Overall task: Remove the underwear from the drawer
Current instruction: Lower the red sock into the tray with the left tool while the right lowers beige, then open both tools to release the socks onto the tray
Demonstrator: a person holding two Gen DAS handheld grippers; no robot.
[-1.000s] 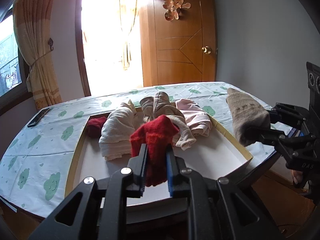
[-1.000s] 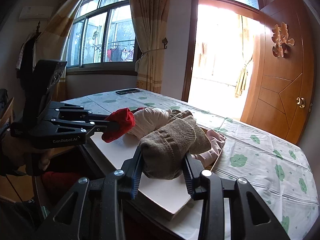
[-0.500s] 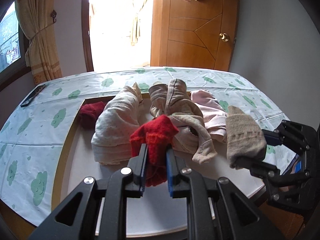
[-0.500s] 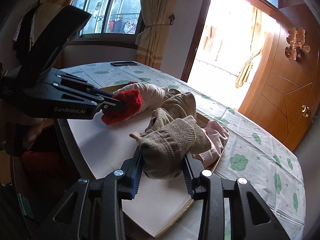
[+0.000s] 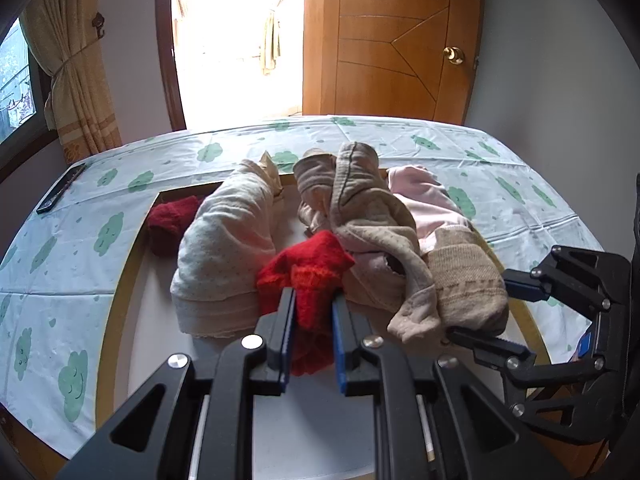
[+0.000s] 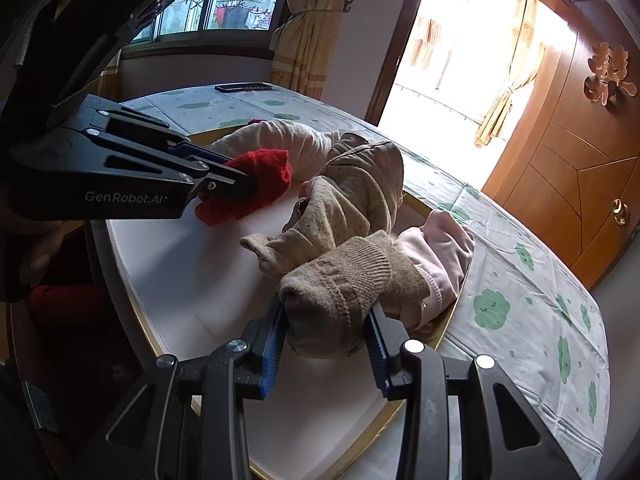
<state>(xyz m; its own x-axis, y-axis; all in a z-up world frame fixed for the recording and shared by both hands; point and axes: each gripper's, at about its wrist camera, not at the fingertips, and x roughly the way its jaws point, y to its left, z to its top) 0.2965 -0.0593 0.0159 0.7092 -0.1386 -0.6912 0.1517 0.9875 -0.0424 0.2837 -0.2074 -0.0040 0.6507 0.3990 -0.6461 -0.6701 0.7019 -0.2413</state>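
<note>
A dark red knit [image 5: 172,218] sits at the drawer's [image 5: 120,280] far left, beside a pale speckled garment [image 5: 224,248]. The left gripper [image 5: 312,316] is clamped on a bright red knit [image 5: 308,272]; the right gripper [image 6: 326,334] squeezes a tan ribbed knit [image 6: 340,280]. The underwear, seemingly the dotted beige piece [image 5: 368,216] and pink piece [image 5: 424,200] mid-drawer, looks light, limp and non-slippery; pinching a bunched fold or waistband should serve. The drawer rests open on a cloud-print cloth [image 5: 80,248], with a window at left and a wooden door [image 5: 392,40] behind.
</note>
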